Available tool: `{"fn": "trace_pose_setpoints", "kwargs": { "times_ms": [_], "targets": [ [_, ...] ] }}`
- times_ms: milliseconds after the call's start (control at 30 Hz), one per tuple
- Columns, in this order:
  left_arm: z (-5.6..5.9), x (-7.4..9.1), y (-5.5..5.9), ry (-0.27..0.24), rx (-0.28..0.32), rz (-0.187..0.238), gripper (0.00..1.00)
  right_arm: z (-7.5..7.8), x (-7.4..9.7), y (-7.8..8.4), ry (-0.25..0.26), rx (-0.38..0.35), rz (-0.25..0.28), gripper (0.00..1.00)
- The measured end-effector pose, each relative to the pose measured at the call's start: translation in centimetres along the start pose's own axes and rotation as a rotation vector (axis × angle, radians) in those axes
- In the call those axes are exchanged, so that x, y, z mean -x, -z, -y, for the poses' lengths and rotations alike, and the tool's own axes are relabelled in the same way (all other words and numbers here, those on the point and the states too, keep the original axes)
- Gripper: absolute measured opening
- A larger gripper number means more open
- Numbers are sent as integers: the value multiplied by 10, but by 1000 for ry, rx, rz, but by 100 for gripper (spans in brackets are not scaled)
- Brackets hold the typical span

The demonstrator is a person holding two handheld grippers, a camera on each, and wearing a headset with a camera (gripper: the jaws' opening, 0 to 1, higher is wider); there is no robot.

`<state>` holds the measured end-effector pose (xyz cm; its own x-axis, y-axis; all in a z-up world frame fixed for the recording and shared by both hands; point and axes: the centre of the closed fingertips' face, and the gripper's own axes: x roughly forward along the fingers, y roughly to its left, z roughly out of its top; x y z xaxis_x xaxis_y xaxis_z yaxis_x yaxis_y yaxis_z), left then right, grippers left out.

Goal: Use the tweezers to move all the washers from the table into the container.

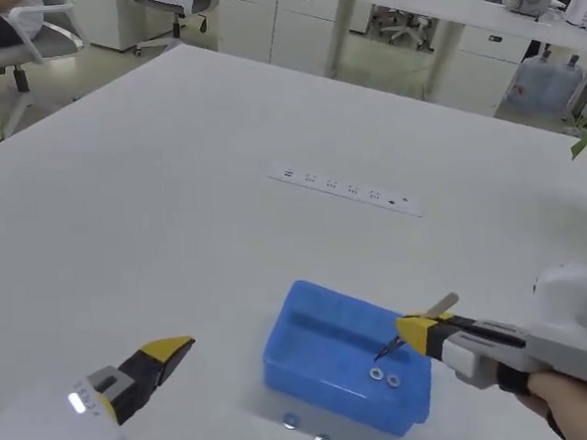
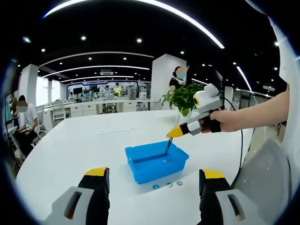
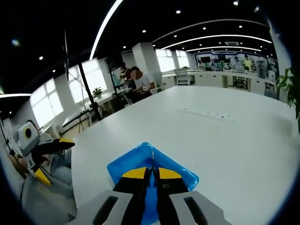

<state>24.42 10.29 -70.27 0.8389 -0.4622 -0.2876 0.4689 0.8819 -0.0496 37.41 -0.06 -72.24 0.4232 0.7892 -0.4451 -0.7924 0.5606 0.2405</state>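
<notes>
A wide white bench point(image 1: 153, 209) is carrying a blue container point(image 1: 323, 383) sitting towards the person's side, three small washers point(image 2: 169, 184) lying loose on the surface just beside the container's long wall, and a flat white socket strip point(image 1: 346, 189) lying well apart, farther back.

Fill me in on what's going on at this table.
A person holds two hand-held grippers. The right hand-held gripper is shut on tweezers, tips down inside the blue container, where two washers lie. Three more washers sit on the table beside it. The left hand-held gripper hangs open, off to the side.
</notes>
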Motion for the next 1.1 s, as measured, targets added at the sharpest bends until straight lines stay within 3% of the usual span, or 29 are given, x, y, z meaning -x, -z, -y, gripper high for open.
{"fn": "trace_pose_setpoints", "kwargs": {
  "times_ms": [200,367,667,1100],
  "targets": [
    [0,0,1,1,0,-4,77,-18,11,-4,-25,14,26,3],
    [1,0,1,5,-4,-7,76,-40,16,-4,-88,31,44,3],
    [2,0,2,9,-13,-13,76,-62,8,24,-163,40,-22,3],
    [3,-1,4,12,-20,-19,76,-69,2,63,-189,71,-144,3]
  ]
}}
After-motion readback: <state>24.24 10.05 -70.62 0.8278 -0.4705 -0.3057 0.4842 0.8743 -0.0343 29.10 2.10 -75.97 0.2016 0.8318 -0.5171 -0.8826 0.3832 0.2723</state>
